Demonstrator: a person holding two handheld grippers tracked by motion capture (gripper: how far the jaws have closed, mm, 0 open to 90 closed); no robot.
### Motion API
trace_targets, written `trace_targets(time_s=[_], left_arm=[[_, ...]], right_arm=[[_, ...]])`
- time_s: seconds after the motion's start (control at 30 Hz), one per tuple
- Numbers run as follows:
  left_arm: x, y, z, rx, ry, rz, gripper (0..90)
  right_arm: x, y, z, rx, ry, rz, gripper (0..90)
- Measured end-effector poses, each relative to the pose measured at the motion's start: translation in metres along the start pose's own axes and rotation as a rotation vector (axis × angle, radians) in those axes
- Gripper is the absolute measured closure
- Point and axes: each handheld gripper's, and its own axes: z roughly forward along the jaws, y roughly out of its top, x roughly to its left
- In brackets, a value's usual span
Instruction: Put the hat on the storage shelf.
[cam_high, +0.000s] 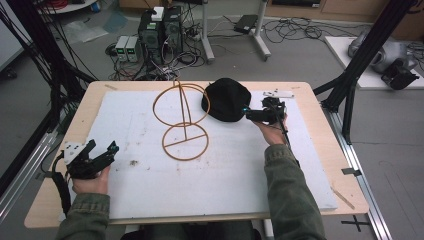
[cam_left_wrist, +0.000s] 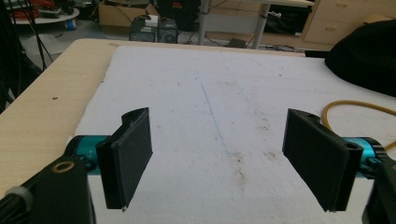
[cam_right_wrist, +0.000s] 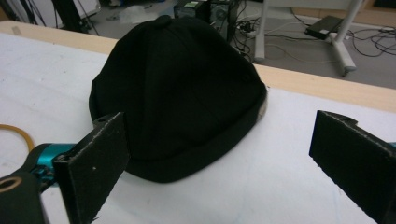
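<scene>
A black brimless cap (cam_high: 226, 99) (cam_right_wrist: 177, 93) lies on the white foam sheet (cam_high: 150, 170) at the back middle of the table; its edge also shows as a dark mass (cam_left_wrist: 369, 56) at the upper right of the left gripper view. Beside it stands an orange wire stand (cam_high: 182, 120) made of two rings and a post, with a bit of ring (cam_left_wrist: 355, 105) (cam_right_wrist: 16, 133) visible in each gripper view. My right gripper (cam_high: 250, 113) (cam_right_wrist: 229, 163) is open, close to the cap's right rim, jaws apart in front of it. My left gripper (cam_high: 102, 149) (cam_left_wrist: 219, 163) is open over bare foam at the front left.
The wooden table (cam_high: 75, 125) borders the foam on all sides. A small white part (cam_high: 278, 93) lies at the back right of the foam. Black frame posts (cam_high: 365, 45) stand right of the table. Computers and cables (cam_high: 160, 35) sit on the floor behind.
</scene>
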Motion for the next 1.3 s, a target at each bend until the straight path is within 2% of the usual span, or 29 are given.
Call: trace_targets(time_s=[0.13, 0.2, 0.27, 0.3, 0.4, 0.57, 0.87, 0.97, 1.13, 1.3], left_arm=[[0.001, 0.001, 0.0, -0.017, -0.007, -0.007, 24.1], [0.001, 0.002, 0.002, -0.024, -0.005, -0.009, 24.1], [0.001, 0.002, 0.003, -0.025, -0.005, -0.012, 24.1], [0.002, 0.002, 0.003, -0.026, -0.005, -0.013, 24.1], [0.002, 0.002, 0.003, -0.025, -0.005, -0.016, 24.1], [0.002, 0.002, 0.004, -0.018, -0.007, -0.016, 24.1], [0.003, 0.002, 0.005, -0.027, -0.012, -0.02, 24.1], [0.004, 0.002, 0.005, -0.032, -0.013, -0.019, 24.1], [0.004, 0.002, 0.006, -0.033, -0.011, -0.021, 24.1], [0.004, 0.002, 0.006, -0.033, -0.011, -0.023, 24.0]], right_arm=[[0.004, 0.007, 0.016, 0.043, 0.0, -0.033, 4.4], [0.008, 0.009, 0.022, 0.056, 0.019, -0.024, 4.5], [0.013, 0.011, 0.03, 0.091, 0.009, -0.072, 4.5], [0.013, 0.012, 0.032, 0.1, 0.003, -0.081, 4.5], [0.01, 0.015, 0.038, 0.102, 0.002, -0.049, 4.5], [0.013, 0.027, 0.047, 0.094, -0.002, -0.04, 4.4], [0.032, 0.037, 0.072, 0.12, 0.009, -0.039, 4.5], [0.037, 0.037, 0.079, 0.113, 0.002, -0.043, 4.5], [0.036, 0.03, 0.088, 0.141, 0.008, 0.022, 4.5], [0.04, 0.022, 0.096, 0.185, -0.005, 0.006, 4.6]])
